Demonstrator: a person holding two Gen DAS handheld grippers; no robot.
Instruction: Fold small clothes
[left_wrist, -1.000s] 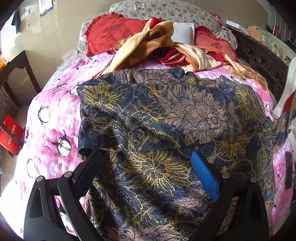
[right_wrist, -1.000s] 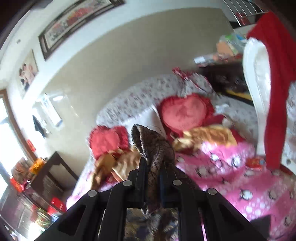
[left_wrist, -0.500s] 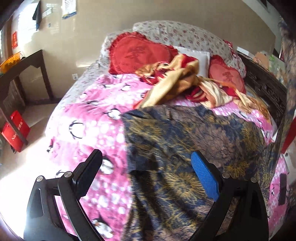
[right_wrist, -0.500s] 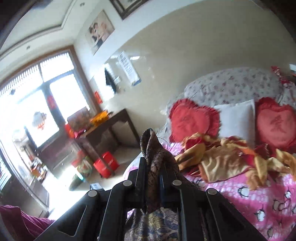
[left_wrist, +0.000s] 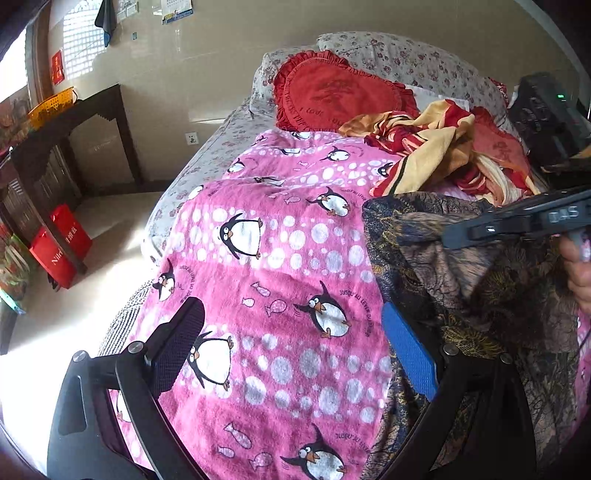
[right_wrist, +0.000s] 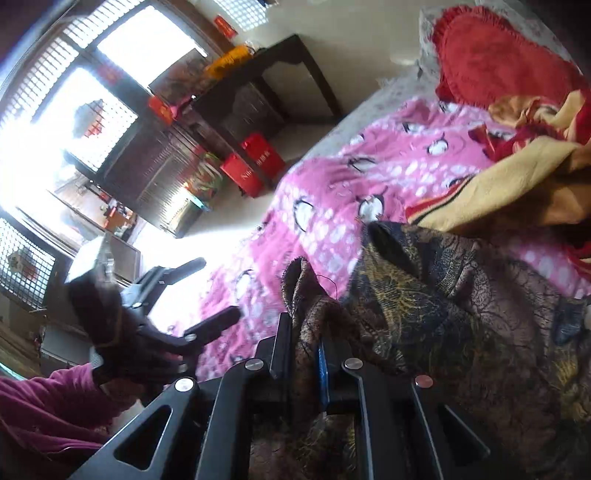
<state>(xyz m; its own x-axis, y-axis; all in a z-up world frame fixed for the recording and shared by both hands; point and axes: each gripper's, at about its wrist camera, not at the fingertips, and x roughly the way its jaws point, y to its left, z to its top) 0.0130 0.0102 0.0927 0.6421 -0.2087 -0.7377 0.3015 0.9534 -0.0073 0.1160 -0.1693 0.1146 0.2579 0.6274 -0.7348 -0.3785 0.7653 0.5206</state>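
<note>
- Fabric first, from the left wrist view: the dark floral garment lies on the right part of the pink penguin blanket, doubled over on itself, with its near end hanging off the bed edge.
- Same view: the left gripper stands spread wide and empty over the blanket, its blue-padded finger just beside the garment's left edge, not touching it as far as I can see.
- Same view: the right gripper reaches in from the right above the cloth, with a bit of the person's hand behind it; its tips I cannot make out here.
- From the right wrist view: the right gripper is pressed together on a bunched fold of the garment, a peak of cloth sticking up past the fingertips.
- Same view: the left gripper shows off to the left, fingers apart, held by a sleeved arm.
- How it will handle, to my eye: thin, light and limp, with a loose thread at the pinched edge. It should drape and crease wherever it is dropped, and may slide a little on the fuzzy blanket.
- Where to take hold, I'd say: at hems and corners, pinching both layers of the doubled cloth. The free left edge near the blue pad looks the natural spot for the empty gripper.
</note>
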